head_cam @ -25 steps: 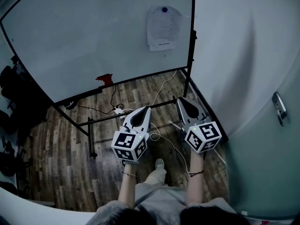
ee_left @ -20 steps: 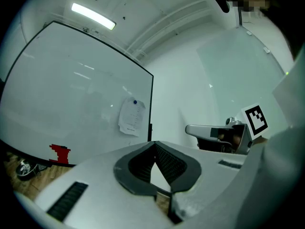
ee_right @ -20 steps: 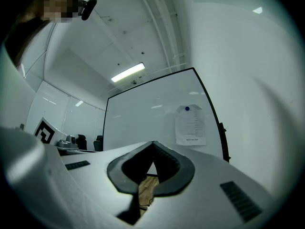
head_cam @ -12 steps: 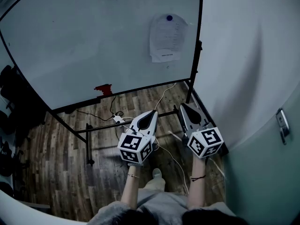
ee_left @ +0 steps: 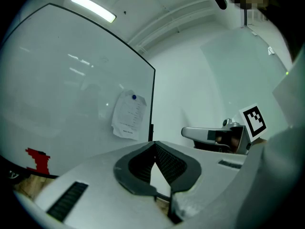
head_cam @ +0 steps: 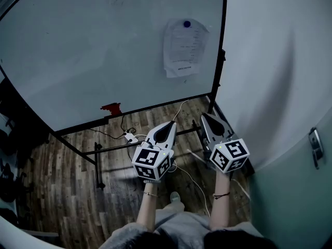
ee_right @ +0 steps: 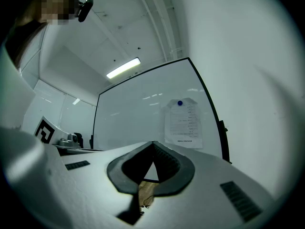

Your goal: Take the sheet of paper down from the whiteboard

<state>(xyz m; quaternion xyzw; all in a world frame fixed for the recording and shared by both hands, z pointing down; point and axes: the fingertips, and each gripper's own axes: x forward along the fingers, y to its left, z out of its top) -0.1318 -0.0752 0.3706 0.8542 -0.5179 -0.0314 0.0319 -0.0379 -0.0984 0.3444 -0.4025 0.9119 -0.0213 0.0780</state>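
Below the whiteboard [head_cam: 93, 51], red object [head_cam: 111, 108], cables [head_cam: 179, 109]

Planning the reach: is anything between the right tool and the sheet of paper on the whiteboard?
Nothing visible does. The shut, empty right tool faces the sheet of paper with open air between.

Your head camera looks steeply down over the left gripper [head_cam: 171, 124] and right gripper [head_cam: 204, 116], whose own cameras look level along their jaws; all three share the whiteboard [head_cam: 104, 51] and its sheet of paper [head_cam: 182, 46], well ahead.
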